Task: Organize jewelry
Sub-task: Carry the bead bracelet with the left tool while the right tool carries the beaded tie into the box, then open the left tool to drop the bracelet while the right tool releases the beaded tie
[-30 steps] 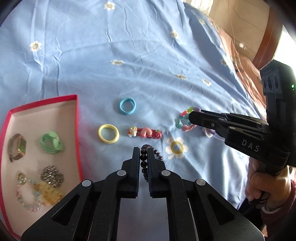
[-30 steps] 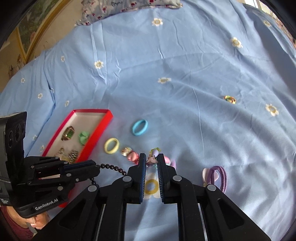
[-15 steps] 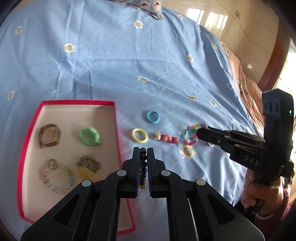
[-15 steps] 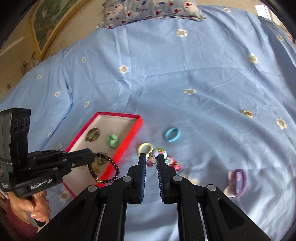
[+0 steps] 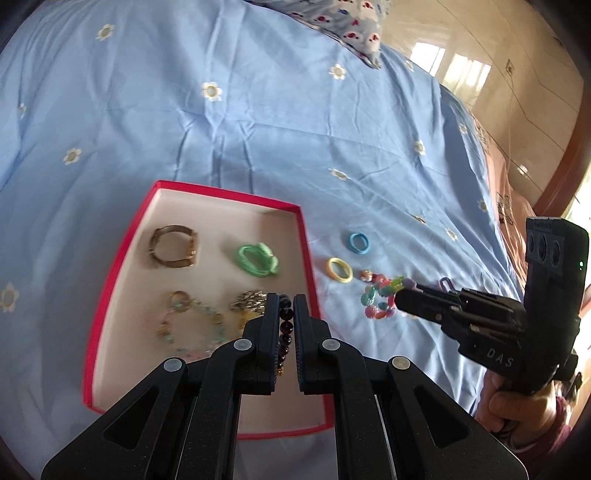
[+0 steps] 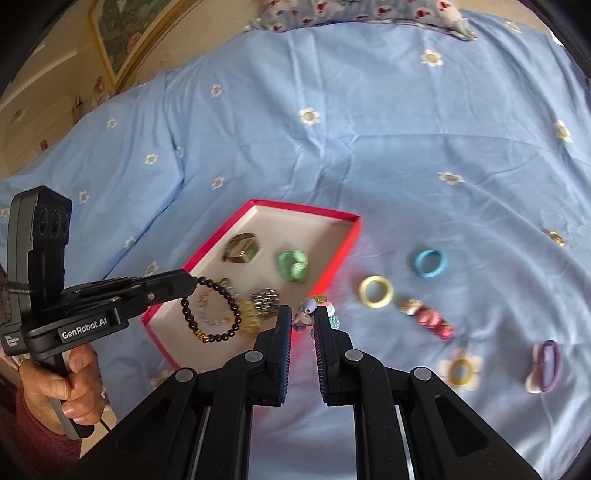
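Note:
My left gripper (image 5: 286, 306) is shut on a dark beaded bracelet (image 5: 285, 328), which hangs as a loop (image 6: 212, 314) above the red tray (image 5: 122, 236) with a pale floor. My right gripper (image 6: 303, 314) is shut on a colourful bead bracelet (image 5: 382, 297) and holds it in the air just right of the tray's right wall (image 6: 341, 254). In the tray lie a bronze bangle (image 5: 173, 245), a green hair tie (image 5: 258, 258), a pastel bead bracelet (image 5: 192, 325) and a silver piece (image 6: 265, 301).
On the blue flowered bedsheet (image 5: 258, 129) right of the tray lie a blue ring (image 6: 428, 263), a yellow ring (image 6: 376, 291), a pink hair clip (image 6: 428, 319) and a purple hair tie (image 6: 545, 363). A patterned pillow (image 6: 369, 11) lies at the far edge.
Both grippers have lifted their bracelets off the sheet and moved left. The dark bracelet now hangs over the tray; the colourful one is beside the tray's right wall.

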Demonstrator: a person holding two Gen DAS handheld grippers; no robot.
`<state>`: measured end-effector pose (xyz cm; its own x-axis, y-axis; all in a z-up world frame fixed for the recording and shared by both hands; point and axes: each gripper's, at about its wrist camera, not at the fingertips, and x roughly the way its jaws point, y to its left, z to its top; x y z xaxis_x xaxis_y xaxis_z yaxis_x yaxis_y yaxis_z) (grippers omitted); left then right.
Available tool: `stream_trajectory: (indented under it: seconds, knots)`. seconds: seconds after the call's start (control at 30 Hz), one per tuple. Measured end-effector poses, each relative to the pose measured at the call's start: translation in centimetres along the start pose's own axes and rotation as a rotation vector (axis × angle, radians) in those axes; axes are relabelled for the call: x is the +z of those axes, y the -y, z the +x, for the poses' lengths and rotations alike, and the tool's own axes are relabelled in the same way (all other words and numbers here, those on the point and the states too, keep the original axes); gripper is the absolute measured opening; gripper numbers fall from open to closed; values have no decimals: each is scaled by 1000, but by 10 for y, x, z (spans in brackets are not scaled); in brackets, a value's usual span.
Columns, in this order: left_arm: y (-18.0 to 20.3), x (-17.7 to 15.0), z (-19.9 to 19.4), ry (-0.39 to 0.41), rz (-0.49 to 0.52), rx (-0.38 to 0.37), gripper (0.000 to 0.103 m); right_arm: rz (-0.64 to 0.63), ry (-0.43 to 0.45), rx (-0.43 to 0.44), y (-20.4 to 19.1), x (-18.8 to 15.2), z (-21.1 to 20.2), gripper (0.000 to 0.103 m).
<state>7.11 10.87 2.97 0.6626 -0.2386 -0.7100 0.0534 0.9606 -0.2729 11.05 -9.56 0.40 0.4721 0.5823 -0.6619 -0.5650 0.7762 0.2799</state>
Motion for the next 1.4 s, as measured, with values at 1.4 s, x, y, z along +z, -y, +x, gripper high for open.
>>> stream_trajectory:
  seconds: [1.4]
  knots:
    - [-107,-46,32,-114,-162,151,6,-68,-253,110,-66,-41,107,12]
